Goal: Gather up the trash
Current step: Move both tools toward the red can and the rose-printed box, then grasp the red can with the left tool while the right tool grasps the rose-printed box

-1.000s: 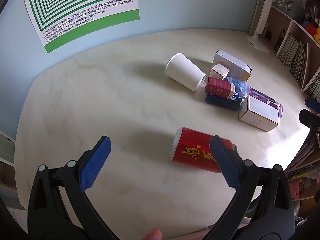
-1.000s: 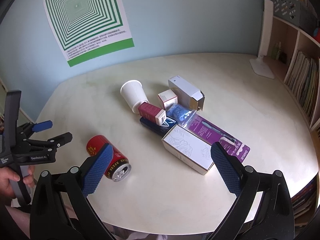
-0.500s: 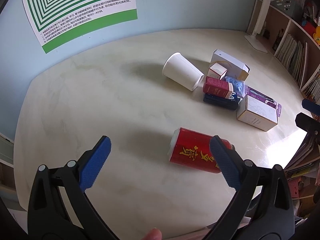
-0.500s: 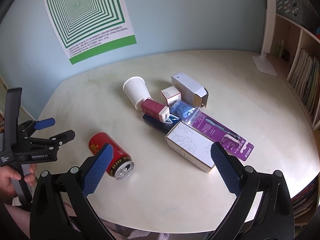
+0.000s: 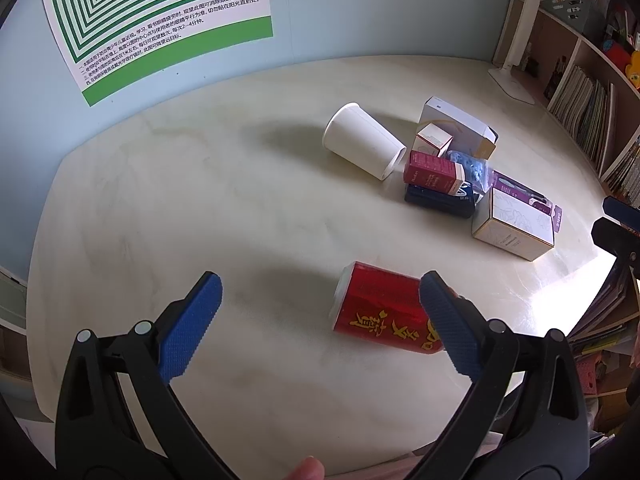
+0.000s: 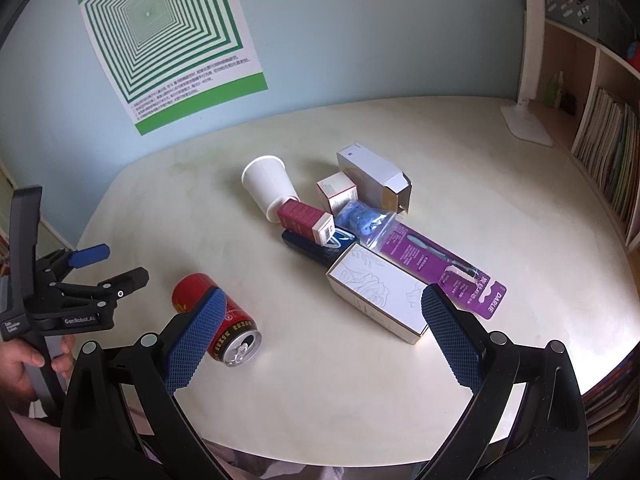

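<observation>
Two handheld grippers hang over a round pale table point(image 6: 520, 208) strewn with trash, against a blue wall with a green-striped poster point(image 6: 168, 40). The left gripper point(image 5: 320, 320) has its blue-padded jaws spread wide and empty. It sits low near the table's front edge, with a red can point(image 5: 372, 312) lying on its side just ahead; the right pad overlaps the can's near end in this view, but I cannot tell whether it touches. The right gripper point(image 6: 320, 332) is also wide open and holds nothing, poised above the front of the table. Beyond the can, well apart from it, lies a close cluster: a white cup point(image 6: 268, 184) on its side, a dark red carton point(image 6: 306, 220), a small white-and-red box point(image 6: 336, 192), an open white box point(image 6: 372, 172), a blue crumpled bag point(image 6: 360, 216), a purple packet point(image 6: 440, 264) and a long white box point(image 6: 376, 292), many of them touching. No bin is in view. This looks like the very start of collecting, with nothing yet picked up and the left gripper lining up on the can. The next move probably calls for centring the can between the left jaws, across its round body, then closing firmly so it does not roll away.
</observation>
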A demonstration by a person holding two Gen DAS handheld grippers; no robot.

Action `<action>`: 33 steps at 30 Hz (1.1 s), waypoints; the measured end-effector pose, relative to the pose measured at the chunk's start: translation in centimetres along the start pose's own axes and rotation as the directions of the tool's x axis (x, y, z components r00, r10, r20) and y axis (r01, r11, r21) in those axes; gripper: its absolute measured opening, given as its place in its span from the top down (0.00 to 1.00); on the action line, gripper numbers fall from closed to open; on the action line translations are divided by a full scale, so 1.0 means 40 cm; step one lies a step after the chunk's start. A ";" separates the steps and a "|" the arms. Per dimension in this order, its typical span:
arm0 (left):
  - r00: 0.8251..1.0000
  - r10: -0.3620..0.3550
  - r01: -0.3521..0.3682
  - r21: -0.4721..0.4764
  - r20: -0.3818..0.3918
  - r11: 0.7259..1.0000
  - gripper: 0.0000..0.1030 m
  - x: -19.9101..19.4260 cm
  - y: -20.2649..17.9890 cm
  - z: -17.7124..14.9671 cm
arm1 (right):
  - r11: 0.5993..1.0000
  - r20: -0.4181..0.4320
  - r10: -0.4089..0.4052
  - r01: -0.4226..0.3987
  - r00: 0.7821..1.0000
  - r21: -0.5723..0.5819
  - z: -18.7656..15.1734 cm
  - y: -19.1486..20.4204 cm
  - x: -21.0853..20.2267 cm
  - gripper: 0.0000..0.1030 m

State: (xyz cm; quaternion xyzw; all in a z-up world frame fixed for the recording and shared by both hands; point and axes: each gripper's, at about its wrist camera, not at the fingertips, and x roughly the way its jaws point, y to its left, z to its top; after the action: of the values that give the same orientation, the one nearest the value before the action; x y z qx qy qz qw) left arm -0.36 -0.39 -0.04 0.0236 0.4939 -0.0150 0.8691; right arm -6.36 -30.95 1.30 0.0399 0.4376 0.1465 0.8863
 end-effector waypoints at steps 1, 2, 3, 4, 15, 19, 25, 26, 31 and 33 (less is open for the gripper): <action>1.000 0.000 0.000 0.000 0.001 1.000 0.06 0.000 0.000 0.000 | 1.000 -0.001 0.000 0.000 1.000 0.001 0.000 -0.001 0.000 0.06; 1.000 -0.001 0.001 0.000 0.001 1.000 0.06 0.000 0.000 0.000 | 1.000 -0.001 0.002 -0.002 1.000 0.001 0.000 -0.002 0.000 0.06; 1.000 -0.001 0.001 -0.001 0.000 1.000 0.06 0.001 0.000 0.000 | 1.000 -0.001 0.003 -0.003 1.000 -0.001 0.001 -0.001 0.001 0.06; 1.000 -0.001 0.001 -0.001 0.001 1.000 0.06 0.001 -0.001 0.000 | 1.000 -0.002 0.003 -0.003 1.000 -0.002 0.002 0.000 0.001 0.06; 1.000 0.001 -0.001 0.000 0.000 1.000 0.06 0.001 -0.004 0.001 | 1.000 -0.006 0.004 -0.005 1.000 -0.011 0.011 0.004 0.007 0.06; 1.000 -0.001 0.001 -0.004 -0.002 1.000 0.06 0.002 -0.007 0.001 | 1.000 -0.008 0.005 -0.005 1.000 -0.014 0.009 0.006 0.009 0.06; 1.000 -0.004 0.004 -0.007 -0.012 1.000 0.06 0.007 -0.004 0.000 | 1.000 -0.015 -0.015 0.015 1.000 -0.016 0.006 0.000 0.016 0.06; 1.000 -0.005 0.005 -0.008 -0.013 1.000 0.06 0.006 -0.002 -0.001 | 1.000 -0.020 -0.013 0.013 1.000 -0.015 0.006 -0.002 0.018 0.06; 0.999 -0.017 0.017 -0.009 -0.034 1.000 0.06 0.012 0.003 -0.002 | 1.000 -0.039 -0.019 0.018 0.999 -0.018 0.011 -0.005 0.030 0.06; 0.998 -0.023 0.022 -0.022 -0.052 1.000 0.06 0.016 0.010 0.001 | 1.000 -0.055 -0.018 0.017 0.998 -0.017 0.018 -0.003 0.037 0.06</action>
State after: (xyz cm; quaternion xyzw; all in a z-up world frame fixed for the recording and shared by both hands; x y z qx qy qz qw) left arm 0.00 0.00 -0.56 0.0092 0.5170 -0.0188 0.8557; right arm -4.91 -30.60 0.60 0.0246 0.4608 0.1436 0.8755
